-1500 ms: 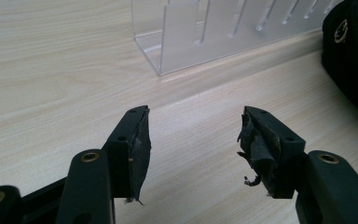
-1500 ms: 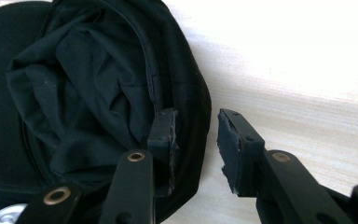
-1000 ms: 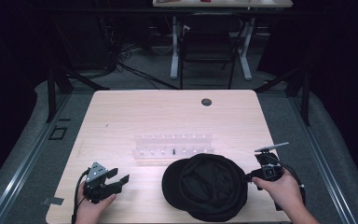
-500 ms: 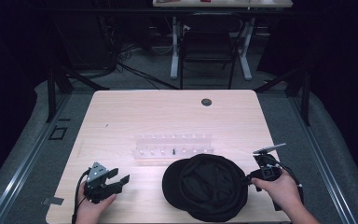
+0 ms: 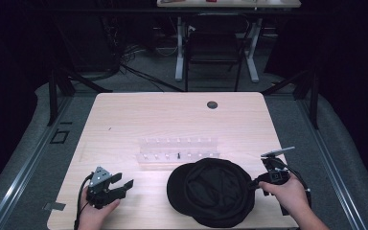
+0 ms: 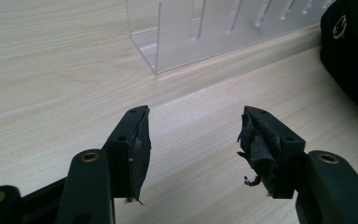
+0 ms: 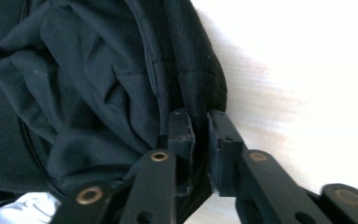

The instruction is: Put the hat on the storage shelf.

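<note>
A black cap lies crown-down on the wooden table near the front edge, its inside facing up. My right gripper reaches in from the right. Its jaws have just been closing and now pinch the cap's rim, with the fabric edge caught between the pads of the right gripper. My left gripper rests at the front left, well clear of the cap. In the left gripper view the left gripper stands open over bare wood, with the cap at the far right.
A clear acrylic rack with slots stands just behind the cap, and its near corner is ahead of the left gripper. A round cable hole sits near the table's far edge. A chair and desk legs stand beyond.
The right gripper stays at the cap's right edge with only a slight shift. The left gripper and the cap have not moved.
</note>
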Tool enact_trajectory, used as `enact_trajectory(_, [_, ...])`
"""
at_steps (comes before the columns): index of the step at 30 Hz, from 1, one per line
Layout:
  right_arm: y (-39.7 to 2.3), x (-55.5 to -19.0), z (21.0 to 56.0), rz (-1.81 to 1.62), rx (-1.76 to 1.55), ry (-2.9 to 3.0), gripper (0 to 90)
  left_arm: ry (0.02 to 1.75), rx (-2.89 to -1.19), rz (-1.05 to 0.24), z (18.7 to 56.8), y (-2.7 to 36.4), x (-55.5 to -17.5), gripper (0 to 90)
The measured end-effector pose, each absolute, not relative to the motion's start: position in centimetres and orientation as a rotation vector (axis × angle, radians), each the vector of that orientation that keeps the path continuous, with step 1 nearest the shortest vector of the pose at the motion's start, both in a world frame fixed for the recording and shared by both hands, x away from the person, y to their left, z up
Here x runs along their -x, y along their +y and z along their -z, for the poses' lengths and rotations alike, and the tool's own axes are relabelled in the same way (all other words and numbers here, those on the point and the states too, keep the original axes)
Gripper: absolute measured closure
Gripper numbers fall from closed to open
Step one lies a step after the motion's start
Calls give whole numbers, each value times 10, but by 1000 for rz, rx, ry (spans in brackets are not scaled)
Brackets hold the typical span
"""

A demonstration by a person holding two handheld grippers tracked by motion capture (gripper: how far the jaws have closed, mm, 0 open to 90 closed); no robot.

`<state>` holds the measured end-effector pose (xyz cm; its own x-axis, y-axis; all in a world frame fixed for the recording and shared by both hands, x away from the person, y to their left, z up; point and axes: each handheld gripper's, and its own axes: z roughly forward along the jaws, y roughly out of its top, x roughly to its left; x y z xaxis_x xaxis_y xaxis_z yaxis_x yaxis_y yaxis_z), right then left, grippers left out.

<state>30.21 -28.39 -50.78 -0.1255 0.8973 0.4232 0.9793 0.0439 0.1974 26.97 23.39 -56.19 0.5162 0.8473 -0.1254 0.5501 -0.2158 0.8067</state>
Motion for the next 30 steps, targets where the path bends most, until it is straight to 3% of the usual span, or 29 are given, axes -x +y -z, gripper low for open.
enact_trajectory(8, [-287,-311,510,622,1911,-2156,770,1150,-1904,-433,562,234,-270,427])
enact_trajectory(16, [-284,-311,516,640,1913,-2105,866,1151,-1902,-437,562,234,-270,427])
enact_trajectory(30, [-291,-305,499,693,1839,-2071,879,1148,-1904,-438,562,234,-270,427])
